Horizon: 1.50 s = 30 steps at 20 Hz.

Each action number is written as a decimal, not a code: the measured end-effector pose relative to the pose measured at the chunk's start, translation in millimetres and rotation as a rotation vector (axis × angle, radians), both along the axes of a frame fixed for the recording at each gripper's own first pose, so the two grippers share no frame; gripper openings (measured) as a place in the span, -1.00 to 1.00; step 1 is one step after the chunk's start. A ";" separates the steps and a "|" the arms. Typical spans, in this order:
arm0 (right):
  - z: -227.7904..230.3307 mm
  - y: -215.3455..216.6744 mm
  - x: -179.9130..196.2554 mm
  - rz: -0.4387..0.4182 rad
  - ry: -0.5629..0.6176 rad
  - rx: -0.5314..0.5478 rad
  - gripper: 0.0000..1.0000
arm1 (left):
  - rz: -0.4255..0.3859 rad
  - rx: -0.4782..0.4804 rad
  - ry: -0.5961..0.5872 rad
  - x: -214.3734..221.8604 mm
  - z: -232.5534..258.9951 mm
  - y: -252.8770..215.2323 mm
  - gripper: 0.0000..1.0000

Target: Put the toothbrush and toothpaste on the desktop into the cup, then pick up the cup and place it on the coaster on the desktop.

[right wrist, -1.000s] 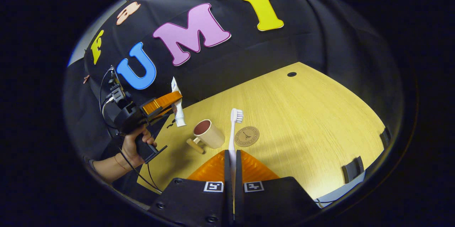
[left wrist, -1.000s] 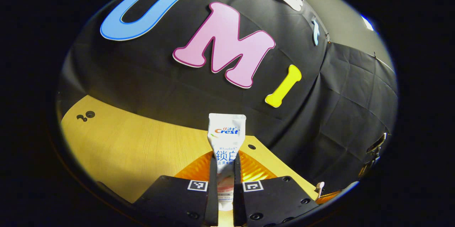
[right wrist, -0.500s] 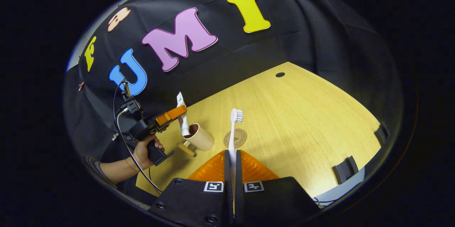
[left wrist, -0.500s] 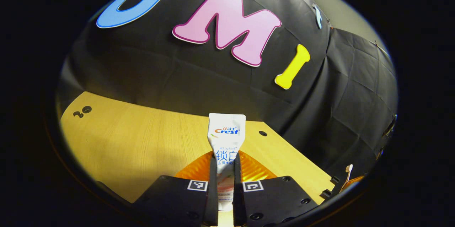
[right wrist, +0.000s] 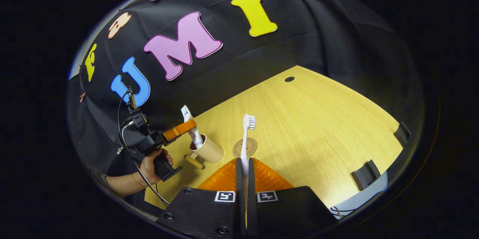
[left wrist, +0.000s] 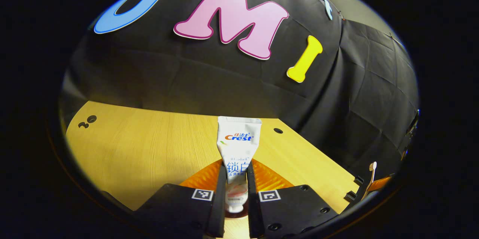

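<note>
1. In the left gripper view, the toothpaste tube (left wrist: 238, 149) is seen upright between the fingers of the left gripper (left wrist: 235, 190), crimped end up; the fingers are clamped on its lower body.
2. In the right gripper view, the left gripper (right wrist: 179, 129) is seen farther off, held by a hand (right wrist: 151, 161), with the toothpaste tube (right wrist: 191, 128) standing with its cap end inside the cup (right wrist: 207, 150).
3. The cup is a tan mug with a wooden handle (right wrist: 193, 161); it rests on the wooden table (right wrist: 318, 126), tilted in this view.
4. The toothbrush (right wrist: 246, 138) is clamped between the closed fingers of the right gripper (right wrist: 244, 179), bristle head up and away from the camera.
5. The round coaster (right wrist: 243, 147) lies flat on the table just beside the cup, partly hidden behind the toothbrush shaft.
6. In the left gripper view, the toothbrush (left wrist: 371, 173) is glimpsed at the far right edge.
7. A dark cable (right wrist: 125, 119) hangs from the rear of the left gripper.
</note>
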State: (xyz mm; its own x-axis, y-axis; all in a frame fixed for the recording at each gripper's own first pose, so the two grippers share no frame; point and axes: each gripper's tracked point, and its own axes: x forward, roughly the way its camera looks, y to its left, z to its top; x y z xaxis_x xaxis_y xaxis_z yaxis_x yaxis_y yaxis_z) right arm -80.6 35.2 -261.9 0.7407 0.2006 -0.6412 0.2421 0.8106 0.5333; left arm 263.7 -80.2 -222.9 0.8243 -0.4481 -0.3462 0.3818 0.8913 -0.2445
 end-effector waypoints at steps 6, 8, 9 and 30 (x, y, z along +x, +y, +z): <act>4.6 6.7 -1.3 -0.014 -0.011 0.004 -0.87 | -0.018 0.029 0.054 -19.1 -19.2 1.8 0.05; 7.4 11.0 -0.1 -0.014 -0.019 0.012 -0.87 | -0.017 0.050 0.038 -24.8 -17.1 5.1 0.19; 9.5 13.6 1.0 -0.011 -0.023 0.018 -0.87 | -0.012 0.069 0.037 -27.8 -15.7 8.5 0.06; 49.3 115.5 192.7 0.137 -0.308 0.214 -0.88 | 0.174 0.106 0.127 -192.3 3.5 115.3 0.60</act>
State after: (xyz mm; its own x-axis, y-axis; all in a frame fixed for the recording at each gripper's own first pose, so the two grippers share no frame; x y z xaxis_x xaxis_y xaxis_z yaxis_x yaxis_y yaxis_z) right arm 112.1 150.8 -212.6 0.8486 0.4162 -0.3265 -0.0582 0.6869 0.7244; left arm 71.5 35.1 -219.4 0.8324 -0.2592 -0.4899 0.1926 0.9641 -0.1828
